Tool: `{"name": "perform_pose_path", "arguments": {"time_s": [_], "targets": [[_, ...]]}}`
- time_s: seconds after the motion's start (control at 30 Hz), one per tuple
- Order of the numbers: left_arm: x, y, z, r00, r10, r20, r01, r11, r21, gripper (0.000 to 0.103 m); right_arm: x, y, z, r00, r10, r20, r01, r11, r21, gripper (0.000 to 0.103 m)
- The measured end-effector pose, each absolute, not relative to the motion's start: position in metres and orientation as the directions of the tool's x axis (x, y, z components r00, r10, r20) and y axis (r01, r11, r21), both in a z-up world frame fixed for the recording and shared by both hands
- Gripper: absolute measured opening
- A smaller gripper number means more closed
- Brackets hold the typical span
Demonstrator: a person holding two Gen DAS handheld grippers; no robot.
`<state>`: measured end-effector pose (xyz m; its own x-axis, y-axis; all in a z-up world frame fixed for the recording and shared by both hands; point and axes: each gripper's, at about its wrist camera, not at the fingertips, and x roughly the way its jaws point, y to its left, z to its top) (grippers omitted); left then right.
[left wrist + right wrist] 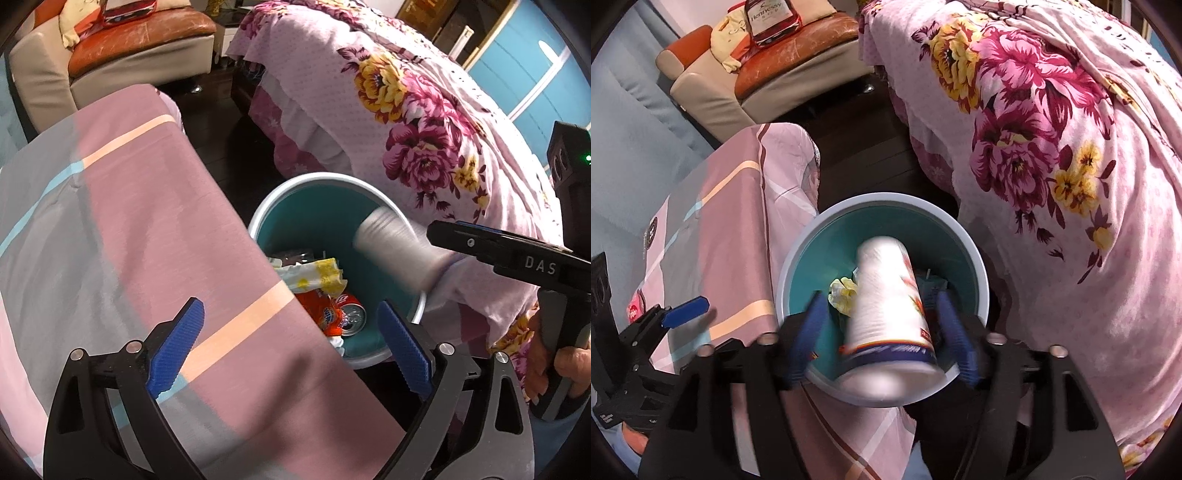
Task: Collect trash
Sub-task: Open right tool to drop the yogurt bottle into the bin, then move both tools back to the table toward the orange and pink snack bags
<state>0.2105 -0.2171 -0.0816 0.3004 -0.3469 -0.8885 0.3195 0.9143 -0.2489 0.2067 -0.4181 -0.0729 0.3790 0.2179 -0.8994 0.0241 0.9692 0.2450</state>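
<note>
Above the striped bedsheet at left our left gripper hangs spread and empty, while further right our right gripper, jaws wide, brackets a blurred paper cup over the teal trash bin holding wrappers and a can.

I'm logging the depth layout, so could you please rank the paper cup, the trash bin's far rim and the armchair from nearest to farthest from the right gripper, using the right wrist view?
1. Paper cup: blurred, between the right gripper's spread fingers, over the bin.
2. Trash bin's far rim: just beyond, centre.
3. Armchair: far back, upper left.
</note>
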Motion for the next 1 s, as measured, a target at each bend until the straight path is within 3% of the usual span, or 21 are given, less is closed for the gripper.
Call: {"name": "perform_pose_path", "arguments": {"time_s": [0.13, 0.5, 1.0], "targets": [[0.208, -0.208, -0.081, 0.302, -0.352, -0.886, 0.31, 0.915, -0.257, 0.096, 0.203, -0.412, -0.067, 0.38, 0.208, -0.901, 0.023, 0.972, 0.234, 0.075], [0.187, -0.158, -0.07, 0.335, -0.343, -0.877, 0.256, 0.929, -0.266, 0.096, 0.19, -0.375, -0.05, 0.364, 0.199, -0.91, -0.027, 0.979, 0.203, 0.077], [0.132, -0.014, -0.045, 0.438, -0.228, -0.87, 0.078, 0.973, -0.216, 0.096, 0.166, -0.233, -0.023, 0.321, 0.226, -0.92, -0.319, 0.94, 0.12, 0.077]]}}
